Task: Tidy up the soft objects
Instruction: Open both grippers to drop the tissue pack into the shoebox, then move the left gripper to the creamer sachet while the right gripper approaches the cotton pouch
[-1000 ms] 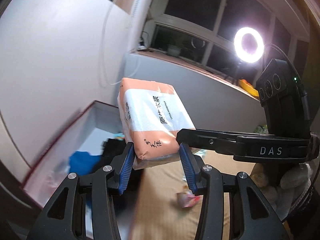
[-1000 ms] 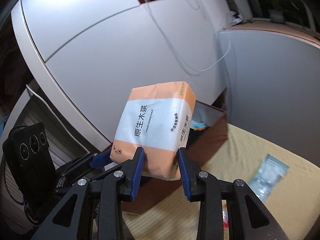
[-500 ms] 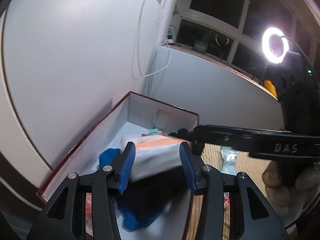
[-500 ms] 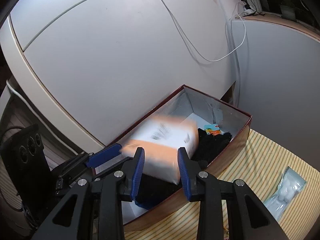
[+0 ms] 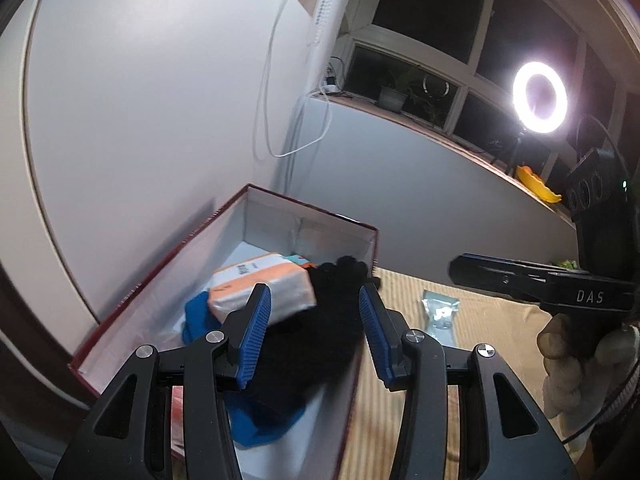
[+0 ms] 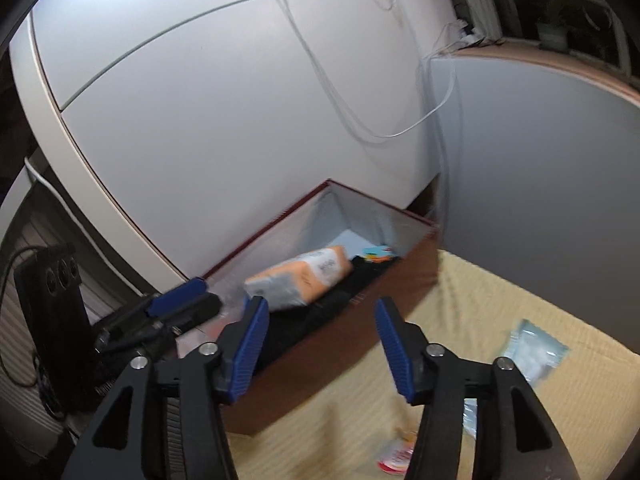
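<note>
A dark red box with a white lining stands open against the white wall, on a bed or table covered with a yellow striped cloth. Inside, from the left, a blue cloth lies low on the floor of the box, and the orange-and-white tissue pack lies tilted on top of it, resting partly on a black fuzzy garment that fills the middle and reaches the right wall. Beyond the pack a small teal and orange packet sits near the far end. The left gripper hangs over the box with its blue pads apart and nothing between them. The right gripper, over the near edge of the box, has its jaws opening, nothing between them. Further right, outside the box, a clear pouch of white pieces lies on the cloth.
</note>
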Tool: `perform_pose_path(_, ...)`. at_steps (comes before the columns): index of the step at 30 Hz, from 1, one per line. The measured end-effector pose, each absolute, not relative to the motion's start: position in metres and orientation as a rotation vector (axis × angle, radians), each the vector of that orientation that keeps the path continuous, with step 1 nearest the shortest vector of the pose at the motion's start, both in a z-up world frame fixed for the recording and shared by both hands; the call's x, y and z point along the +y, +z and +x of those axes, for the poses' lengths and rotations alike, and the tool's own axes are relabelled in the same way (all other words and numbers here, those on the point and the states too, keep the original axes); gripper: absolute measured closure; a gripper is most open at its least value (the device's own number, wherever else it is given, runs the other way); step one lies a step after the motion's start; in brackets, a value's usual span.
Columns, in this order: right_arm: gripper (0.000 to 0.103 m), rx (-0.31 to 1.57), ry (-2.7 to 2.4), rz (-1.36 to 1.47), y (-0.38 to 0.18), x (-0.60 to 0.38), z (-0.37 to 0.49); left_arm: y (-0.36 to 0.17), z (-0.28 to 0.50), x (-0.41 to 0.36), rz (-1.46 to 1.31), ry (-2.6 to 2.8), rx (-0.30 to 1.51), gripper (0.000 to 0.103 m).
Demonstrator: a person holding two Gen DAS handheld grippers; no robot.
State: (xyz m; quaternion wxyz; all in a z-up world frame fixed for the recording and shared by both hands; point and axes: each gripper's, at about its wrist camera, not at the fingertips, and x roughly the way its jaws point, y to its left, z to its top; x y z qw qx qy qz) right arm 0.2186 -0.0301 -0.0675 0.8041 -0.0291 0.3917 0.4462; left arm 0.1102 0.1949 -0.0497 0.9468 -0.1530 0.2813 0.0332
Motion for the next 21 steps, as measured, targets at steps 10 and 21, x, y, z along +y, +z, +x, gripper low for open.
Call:
perform_pose_path(10, 0.043, 0.851, 0.818, 0.029, -0.077, -0.125, 0.227, -0.053, 0.102, 0.151, -0.309, -0.036, 0.591, 0.054)
perform_pose_path(21, 0.034, 0.962, 0.691, 0.059, -0.12, -0.163, 0.252, -0.082, 0.109, 0.079, -0.212, -0.147, 0.701, 0.04)
